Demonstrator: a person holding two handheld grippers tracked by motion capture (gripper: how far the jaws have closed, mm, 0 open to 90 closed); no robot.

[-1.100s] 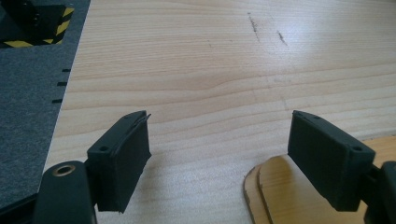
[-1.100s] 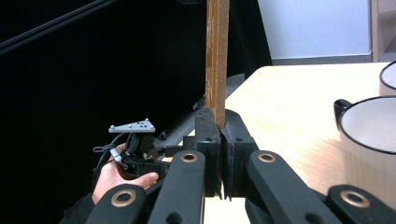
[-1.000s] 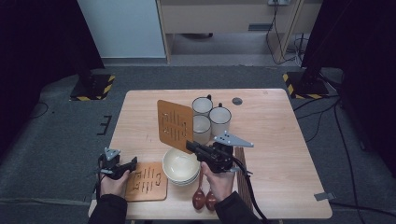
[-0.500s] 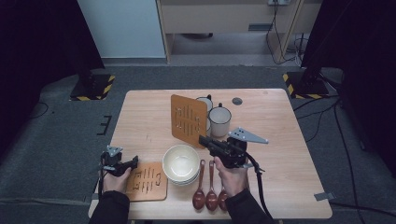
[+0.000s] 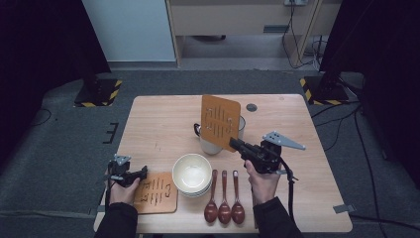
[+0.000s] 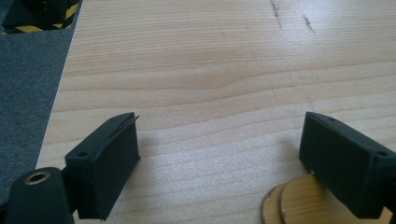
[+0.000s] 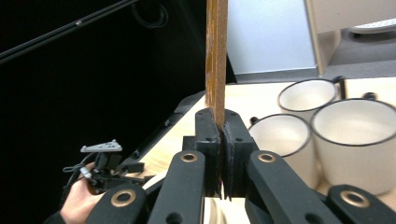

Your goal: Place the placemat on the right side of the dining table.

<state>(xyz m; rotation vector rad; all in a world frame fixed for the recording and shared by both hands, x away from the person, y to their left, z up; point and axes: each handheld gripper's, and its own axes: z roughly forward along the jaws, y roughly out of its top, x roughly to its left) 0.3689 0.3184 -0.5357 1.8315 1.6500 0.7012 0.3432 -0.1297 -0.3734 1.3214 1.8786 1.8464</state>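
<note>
Table: pale wood.
Right gripper: pinching upright orange board (above the mugs).
Left gripper: jaws spread, just been opening, nothing between.

The board I hold up hides most of the mugs behind it. In my right gripper view its top runs past the frame.
</note>
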